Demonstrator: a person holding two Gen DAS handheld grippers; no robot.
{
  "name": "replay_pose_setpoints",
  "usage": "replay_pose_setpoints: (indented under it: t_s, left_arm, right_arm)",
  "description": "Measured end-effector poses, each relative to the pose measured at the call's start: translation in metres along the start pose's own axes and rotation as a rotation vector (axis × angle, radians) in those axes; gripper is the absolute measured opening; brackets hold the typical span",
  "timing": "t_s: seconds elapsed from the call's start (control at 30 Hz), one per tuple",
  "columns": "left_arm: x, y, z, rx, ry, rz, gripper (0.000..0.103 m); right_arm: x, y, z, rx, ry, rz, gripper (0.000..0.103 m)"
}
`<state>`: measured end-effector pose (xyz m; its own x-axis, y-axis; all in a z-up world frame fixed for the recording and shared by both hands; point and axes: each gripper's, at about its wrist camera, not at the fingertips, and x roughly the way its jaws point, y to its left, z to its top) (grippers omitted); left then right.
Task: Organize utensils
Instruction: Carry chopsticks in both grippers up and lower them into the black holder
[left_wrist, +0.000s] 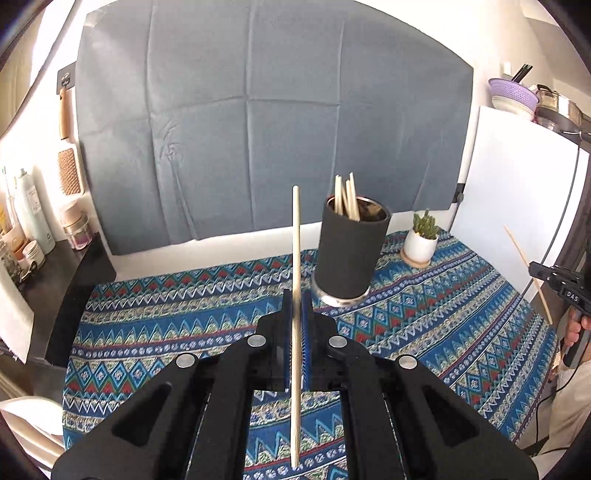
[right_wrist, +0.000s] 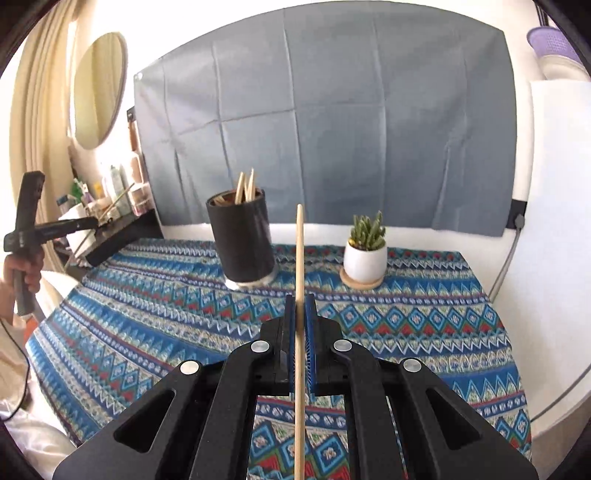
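My left gripper (left_wrist: 296, 299) is shut on a wooden chopstick (left_wrist: 295, 240) that stands upright, above the patterned cloth and just left of the black utensil holder (left_wrist: 349, 254). The holder has several chopsticks (left_wrist: 346, 199) in it. My right gripper (right_wrist: 300, 302) is shut on another wooden chopstick (right_wrist: 299, 251), held upright in front of the holder (right_wrist: 242, 236) and a little to its right. The right gripper with its chopstick (left_wrist: 528, 273) shows at the right edge of the left wrist view. The left gripper (right_wrist: 99, 221) shows at the left of the right wrist view.
A small potted succulent (right_wrist: 365, 251) on a wooden coaster stands right of the holder on the blue patterned tablecloth (right_wrist: 184, 314). A dark shelf with bottles and jars (left_wrist: 33, 229) lies to the left. A white fridge (left_wrist: 517, 184) stands to the right, a grey backdrop (left_wrist: 258, 110) behind.
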<state>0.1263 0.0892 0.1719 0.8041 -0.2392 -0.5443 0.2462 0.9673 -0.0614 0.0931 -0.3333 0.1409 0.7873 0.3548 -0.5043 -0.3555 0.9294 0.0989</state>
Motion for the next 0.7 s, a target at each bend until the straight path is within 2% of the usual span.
replay_pose_setpoints:
  t_s: [0.27, 0.47, 0.57, 0.7]
  left_arm:
    - [0.014, -0.027, 0.038, 0.0, -0.079, -0.045, 0.005]
    - [0.037, -0.033, 0.073, -0.044, -0.156, -0.084, 0.005]
    - [0.049, -0.032, 0.087, -0.099, -0.195, -0.134, 0.005]
    - [0.062, -0.036, 0.103, -0.1, -0.266, -0.159, 0.005]
  right_arm:
    - [0.03, 0.016, 0.05, 0.036, -0.076, 0.098, 0.005]
    - [0.07, 0.023, 0.095, 0.103, -0.133, 0.158, 0.005]
    - [0.091, 0.026, 0.117, 0.145, -0.134, 0.158, 0.005]
    - [0.111, 0.032, 0.141, 0.18, -0.154, 0.182, 0.005]
